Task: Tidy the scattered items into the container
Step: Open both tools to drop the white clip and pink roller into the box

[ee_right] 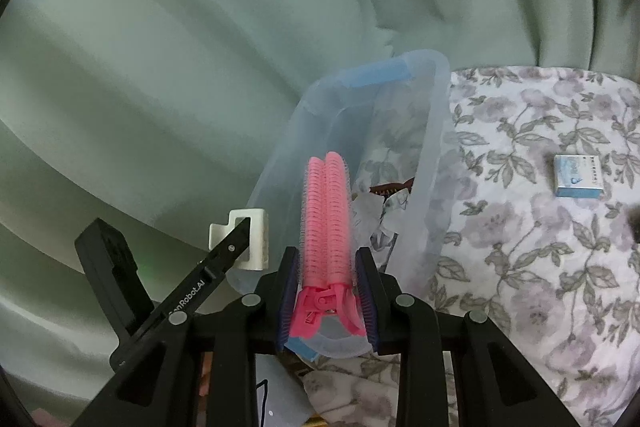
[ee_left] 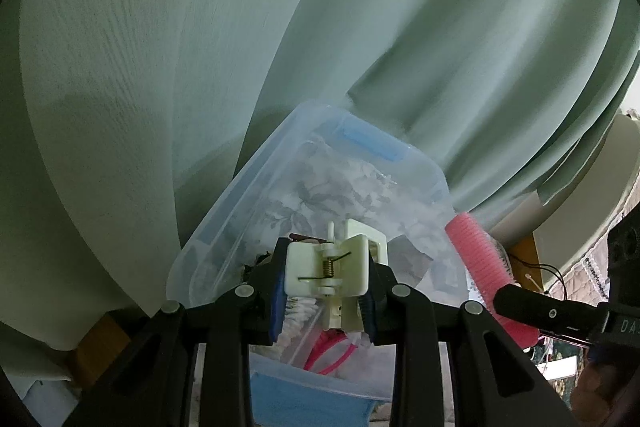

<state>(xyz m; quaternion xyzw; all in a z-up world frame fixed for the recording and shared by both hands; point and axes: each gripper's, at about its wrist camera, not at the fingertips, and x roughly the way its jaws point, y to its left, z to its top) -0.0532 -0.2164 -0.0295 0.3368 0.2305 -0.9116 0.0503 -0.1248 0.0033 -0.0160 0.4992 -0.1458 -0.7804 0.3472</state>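
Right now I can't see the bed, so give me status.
Left gripper shut on white clip. Right gripper shut on pink roller clip. Both over clear bin. Nothing blocking.

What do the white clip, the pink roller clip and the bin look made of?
White clip: hard matte plastic with a bare metal coil spring at its hinge. Pink roller clip: ridged plastic, seemingly with fine bristly mesh along its edges. Bin: translucent, slightly glossy plastic; the floral cloth shows through its wall.

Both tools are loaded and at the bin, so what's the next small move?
Probably open the left tool: its white clip hangs over the open bin. The right tool with the pink roller clip seems to sit near the rim.
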